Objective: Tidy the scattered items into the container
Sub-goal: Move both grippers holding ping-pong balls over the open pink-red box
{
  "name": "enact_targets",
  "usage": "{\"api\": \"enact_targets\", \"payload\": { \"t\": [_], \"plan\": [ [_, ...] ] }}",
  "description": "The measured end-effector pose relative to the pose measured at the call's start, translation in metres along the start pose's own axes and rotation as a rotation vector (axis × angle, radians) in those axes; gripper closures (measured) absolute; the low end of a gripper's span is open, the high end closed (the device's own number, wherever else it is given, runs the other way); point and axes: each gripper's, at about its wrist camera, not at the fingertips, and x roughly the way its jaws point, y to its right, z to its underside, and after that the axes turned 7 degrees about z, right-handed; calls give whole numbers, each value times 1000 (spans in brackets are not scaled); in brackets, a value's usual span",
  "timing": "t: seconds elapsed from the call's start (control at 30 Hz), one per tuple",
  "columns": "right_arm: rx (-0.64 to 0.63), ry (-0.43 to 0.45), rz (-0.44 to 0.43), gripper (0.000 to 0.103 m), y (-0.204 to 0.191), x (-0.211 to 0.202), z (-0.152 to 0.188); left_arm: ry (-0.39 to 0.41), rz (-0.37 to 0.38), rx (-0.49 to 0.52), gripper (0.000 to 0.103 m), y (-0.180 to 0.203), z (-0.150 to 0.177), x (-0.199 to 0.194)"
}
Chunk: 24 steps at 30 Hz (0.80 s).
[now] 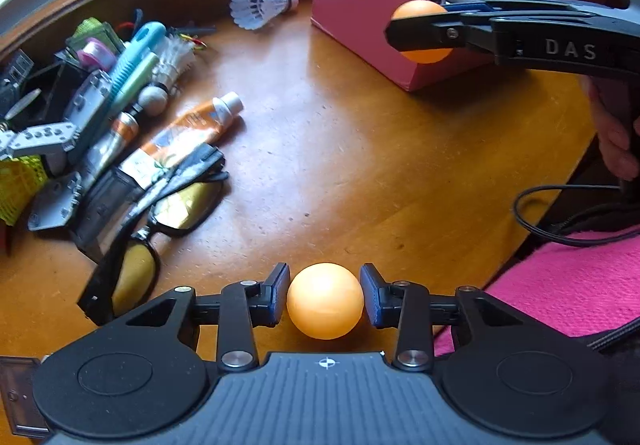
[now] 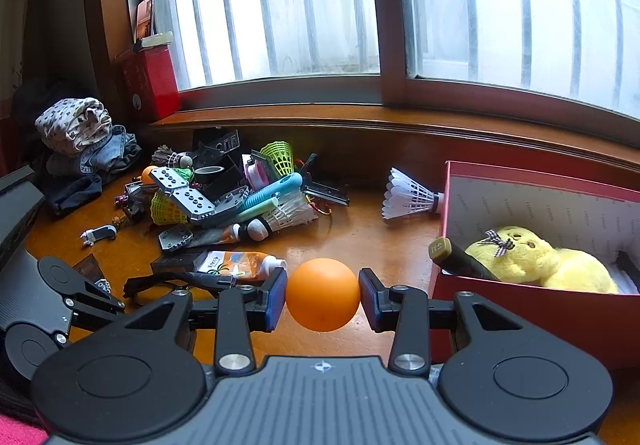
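Observation:
My left gripper (image 1: 325, 299) is shut on an orange ping-pong ball (image 1: 325, 301) low over the wooden table (image 1: 360, 165), with both pads against the ball's sides. My right gripper (image 2: 323, 295) is shut on a second orange ball (image 2: 322, 293). In the left wrist view that right gripper (image 1: 420, 31) holds its ball (image 1: 424, 9) at the near wall of the pink box (image 1: 352, 17). The box (image 2: 500, 309) holds a yellow plush toy (image 2: 532, 261) and a dark handle (image 2: 460, 257). A white shuttlecock (image 2: 412, 197) lies just left of the box.
A heap of scattered items (image 2: 224, 201) covers the table's left: shuttlecocks, metal plates, a blue handle, an orange-white tube (image 1: 192, 129) and sunglasses (image 1: 160, 217). Folded clothes (image 2: 80, 141) lie far left. A window sill runs behind. A pink cloth (image 1: 580, 285) and cable (image 1: 560, 233) lie at the right.

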Motion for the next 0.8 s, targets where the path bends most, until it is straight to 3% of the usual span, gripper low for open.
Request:
{"api": "enact_targets", "payload": {
  "t": [0.23,0.53,0.8],
  "plan": [
    [13,-2,6,61,0,-2,2,59,-65,17,64,1,-13,-6],
    [25,13,29,61,6,-2,0,193,-26,8,64,3,-51,-17],
    [45,61,37,61,17,-11,-8,271,-39,51,64,13,-89,-27]
  ]
}}
